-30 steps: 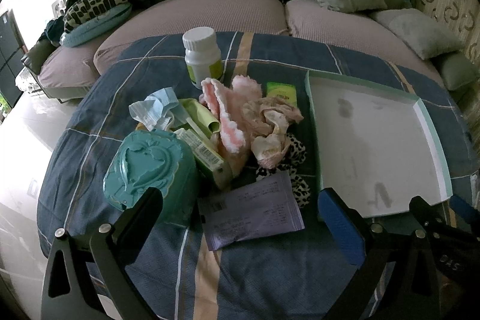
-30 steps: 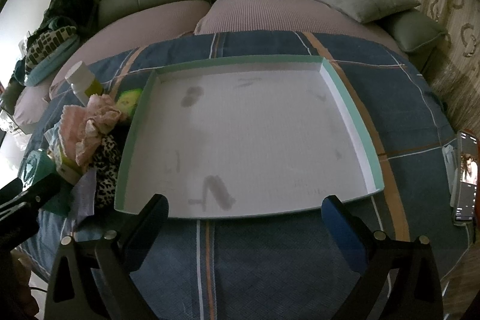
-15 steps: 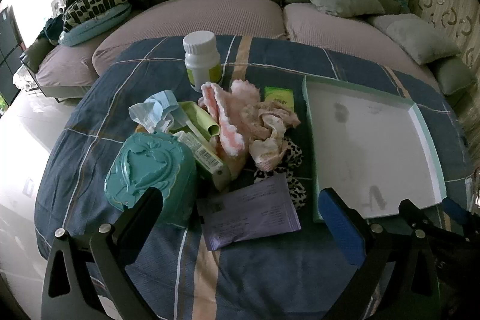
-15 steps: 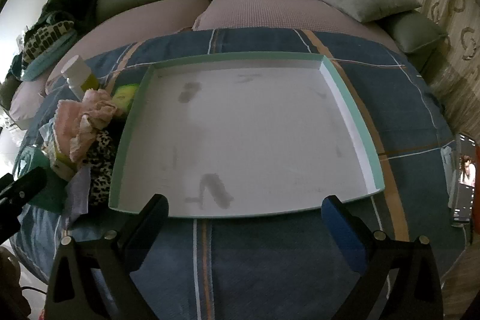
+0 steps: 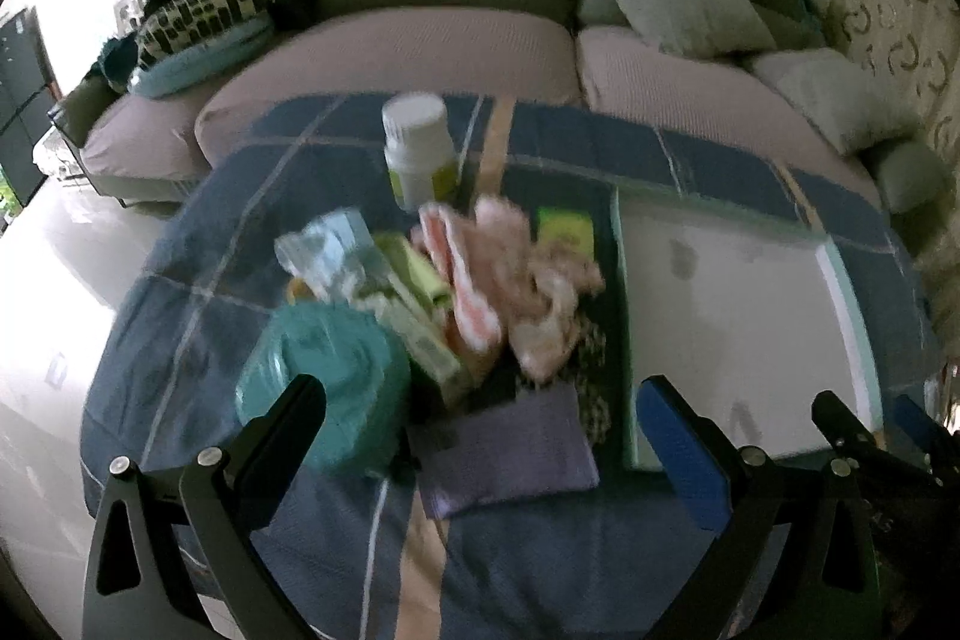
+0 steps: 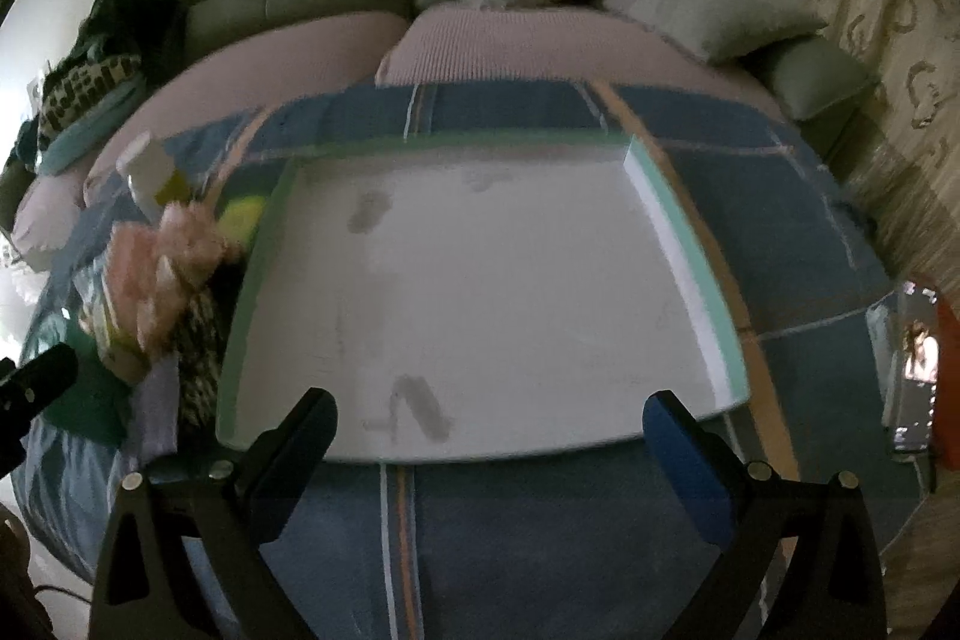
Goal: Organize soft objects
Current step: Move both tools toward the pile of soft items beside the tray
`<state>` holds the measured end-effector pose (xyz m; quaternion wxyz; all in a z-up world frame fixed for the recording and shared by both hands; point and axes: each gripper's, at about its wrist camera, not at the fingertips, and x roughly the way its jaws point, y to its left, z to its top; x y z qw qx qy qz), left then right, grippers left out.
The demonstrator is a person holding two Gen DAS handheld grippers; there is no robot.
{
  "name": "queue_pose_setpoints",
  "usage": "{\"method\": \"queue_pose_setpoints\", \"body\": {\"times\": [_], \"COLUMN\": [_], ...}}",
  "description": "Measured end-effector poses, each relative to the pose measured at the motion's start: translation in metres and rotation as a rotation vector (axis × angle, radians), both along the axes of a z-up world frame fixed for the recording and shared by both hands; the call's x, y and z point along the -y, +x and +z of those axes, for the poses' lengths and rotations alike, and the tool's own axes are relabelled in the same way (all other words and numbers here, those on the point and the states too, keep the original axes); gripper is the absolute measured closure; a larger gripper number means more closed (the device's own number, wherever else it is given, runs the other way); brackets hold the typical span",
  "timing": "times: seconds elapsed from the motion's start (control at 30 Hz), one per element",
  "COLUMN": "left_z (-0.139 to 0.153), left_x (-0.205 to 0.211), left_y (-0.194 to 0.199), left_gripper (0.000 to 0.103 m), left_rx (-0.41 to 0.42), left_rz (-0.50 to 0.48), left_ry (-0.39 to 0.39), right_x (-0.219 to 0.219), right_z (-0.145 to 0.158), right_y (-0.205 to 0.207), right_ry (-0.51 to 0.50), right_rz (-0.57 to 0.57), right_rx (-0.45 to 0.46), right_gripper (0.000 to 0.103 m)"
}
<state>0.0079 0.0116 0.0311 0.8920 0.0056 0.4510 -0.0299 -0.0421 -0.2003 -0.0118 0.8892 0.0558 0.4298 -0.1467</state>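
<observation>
Both grippers, left gripper [image 5: 480, 412] and right gripper [image 6: 489, 421], jaws wide, empty; I'd pinch the pink cloth [image 5: 474, 274] high, then drop it in the tray [image 6: 480, 280].

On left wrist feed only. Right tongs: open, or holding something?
Observer: Right tongs are open and hold nothing, poised at the near rim of the shallow white tray with mint-green edge.
Operator: Anything right of the tray? It's cut off for me.
Observer: A phone with a lit screen, at the right edge of the blue plaid cloth.
Operator: Tray's near-right corner empty?
Observer: Yes, bare white, only grey smudges.
</observation>
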Motion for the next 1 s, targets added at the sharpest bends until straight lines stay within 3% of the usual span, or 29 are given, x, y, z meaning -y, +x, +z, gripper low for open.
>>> {"method": "queue_pose_setpoints", "body": {"times": [0.23,0.47,0.73,0.83,1.0], "left_z": [0.039,0.058,0.048,0.040,0.023], "left_x": [-0.006,-0.028,-0.053,-0.052,-0.049], "left_y": [0.024,0.056,0.086,0.094,0.103], "left_gripper": [0.000,0.000,0.000,0.000,0.000], "left_rx": [0.059,0.081,0.053,0.030,0.003], "left_rz": [0.060,0.160,0.256,0.263,0.246], "left_ry": [0.002,-0.040,-0.058,-0.029,-0.019], "right_x": [-0.009,-0.016,-0.032,-0.033,-0.046], "right_z": [0.053,0.072,0.057,0.048,0.031], "right_y": [0.020,0.059,0.087,0.095,0.117], "right_ry": [0.059,0.205,0.207,0.233,0.193], "right_rz": [0.054,0.114,0.162,0.169,0.174], "right_rx": [0.151,0.191,0.192,0.171,0.097], "right_gripper": [0.000,0.000,0.000,0.000,0.000]}}
